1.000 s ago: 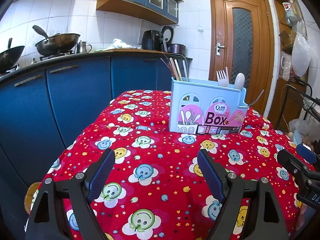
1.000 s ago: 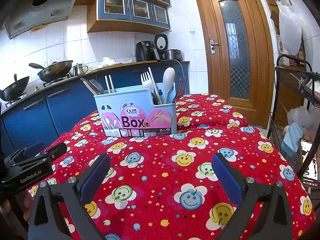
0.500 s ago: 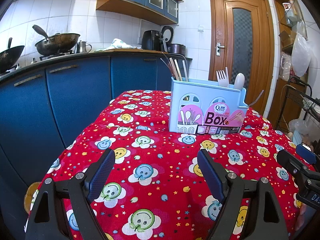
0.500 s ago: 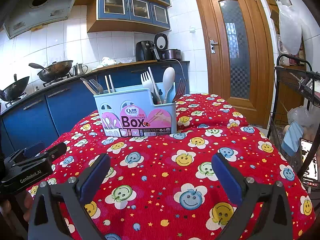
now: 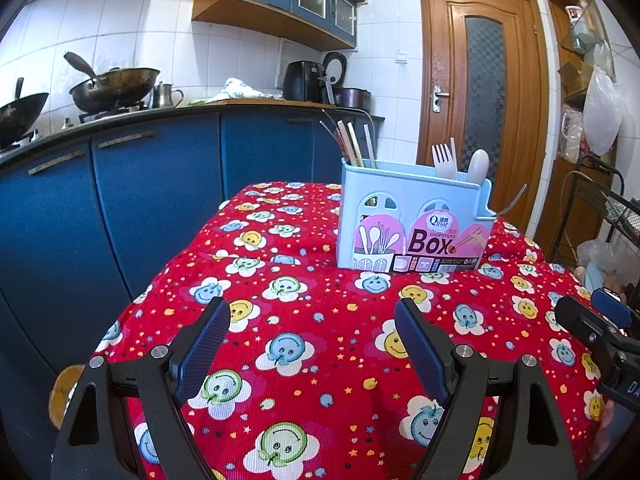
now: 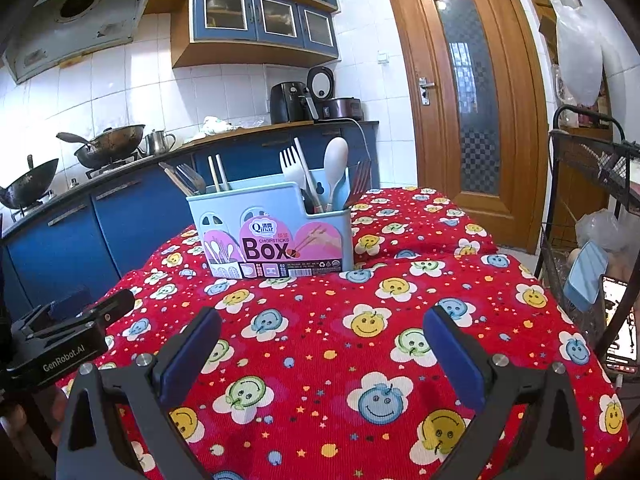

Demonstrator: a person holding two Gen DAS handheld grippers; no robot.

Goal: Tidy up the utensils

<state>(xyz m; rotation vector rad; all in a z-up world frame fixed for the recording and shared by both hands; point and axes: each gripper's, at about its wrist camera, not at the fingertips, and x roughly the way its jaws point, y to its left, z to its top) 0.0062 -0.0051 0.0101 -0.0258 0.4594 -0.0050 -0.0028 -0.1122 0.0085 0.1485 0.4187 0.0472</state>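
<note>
1. Utensils (image 6: 316, 176) stand upright in the box (image 6: 272, 236), at the far middle of the table (image 6: 400, 320), handles down, long axes near vertical.
2. Box lies straight ahead of both tongs, well apart from each; neither hand looks clearly nearer.
3. Left gripper (image 5: 312, 344) is wide apart, empty, touching nothing.
4. Right gripper (image 6: 322, 350) is likewise spread, holding nothing, above the cloth.
</note>
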